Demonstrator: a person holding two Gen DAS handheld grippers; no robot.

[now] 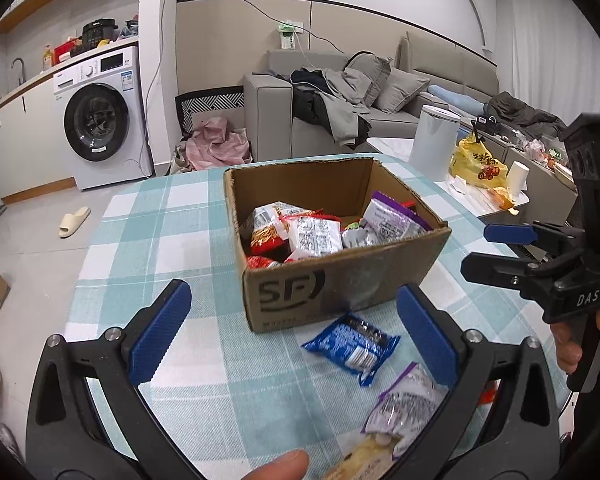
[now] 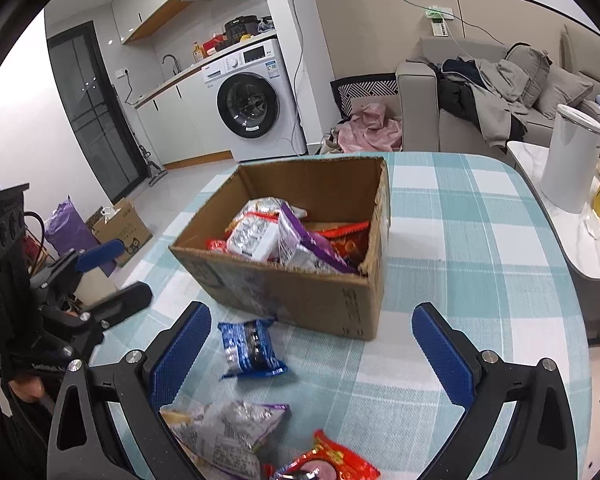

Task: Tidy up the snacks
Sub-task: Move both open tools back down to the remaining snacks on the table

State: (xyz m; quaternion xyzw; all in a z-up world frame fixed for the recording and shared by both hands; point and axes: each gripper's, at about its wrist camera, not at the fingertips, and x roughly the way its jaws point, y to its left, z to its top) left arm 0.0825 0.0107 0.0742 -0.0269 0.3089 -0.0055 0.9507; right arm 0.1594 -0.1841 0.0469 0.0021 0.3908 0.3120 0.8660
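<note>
progress: cardboard box [image 1: 340, 256] on the tabletop [image 2: 480, 240] already holds several snack packs (roughly half done, I'd judge)
left out: blue pack [image 2: 250, 350], purple-grey pack [image 2: 228, 436], red pack [image 2: 332, 460], all on the tabletop near the box
left hand-held gripper [image 1: 296, 332]: spread wide, holding nothing, blue pack between its fingers untouched
right hand-held gripper [image 2: 312, 356]: spread wide, empty

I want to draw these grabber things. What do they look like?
Both the left gripper and right gripper have black frames with silver bolts and two fingers faced with bumpy blue pads. The right one has white "DAS" lettering on its black body. A bare hand holds its handle.
</note>
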